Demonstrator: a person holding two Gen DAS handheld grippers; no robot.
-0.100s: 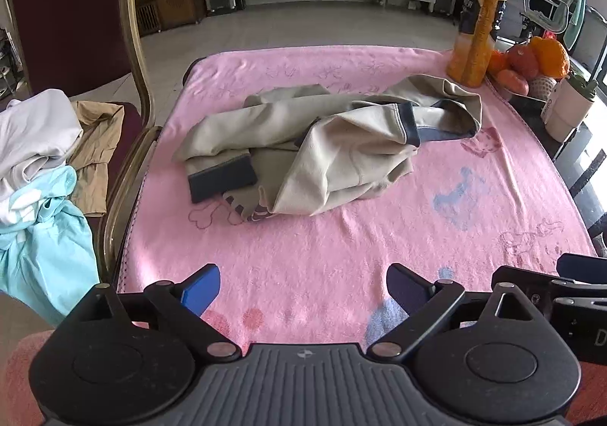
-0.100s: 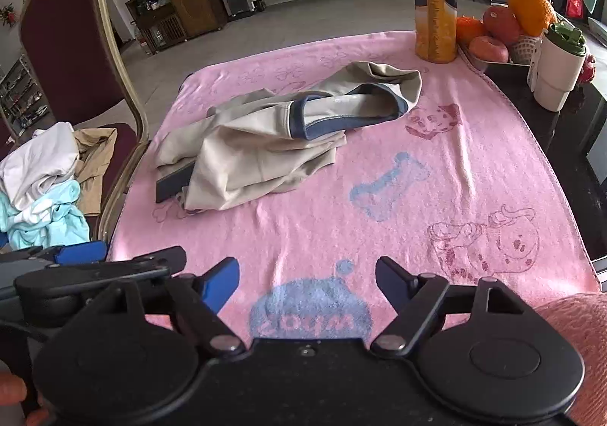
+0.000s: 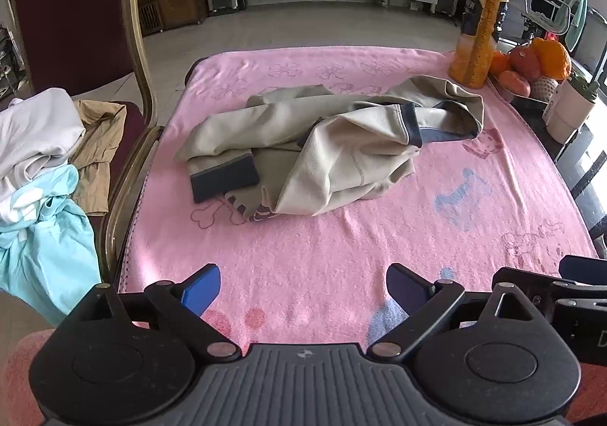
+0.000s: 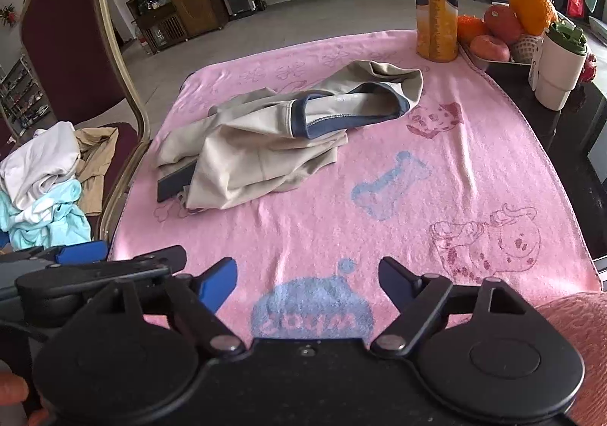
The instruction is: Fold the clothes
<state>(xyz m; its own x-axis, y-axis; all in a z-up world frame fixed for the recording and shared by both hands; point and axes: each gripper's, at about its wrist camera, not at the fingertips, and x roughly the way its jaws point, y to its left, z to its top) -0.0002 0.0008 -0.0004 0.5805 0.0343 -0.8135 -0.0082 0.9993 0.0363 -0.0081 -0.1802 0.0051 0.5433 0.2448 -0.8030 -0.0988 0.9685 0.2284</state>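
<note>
On the pink towel [image 3: 341, 255], crumpled beige garment [image 3: 334, 145] lies lengthwise left-to-right.

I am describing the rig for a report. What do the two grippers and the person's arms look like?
Both the left gripper and the right gripper are matte black, with two round discs, pivoting link arms with silver rivets, and blue pads on the fingers. The left body is ribbed grey with a small round emblem. Salmon-pink sleeves show at the edges.
</note>
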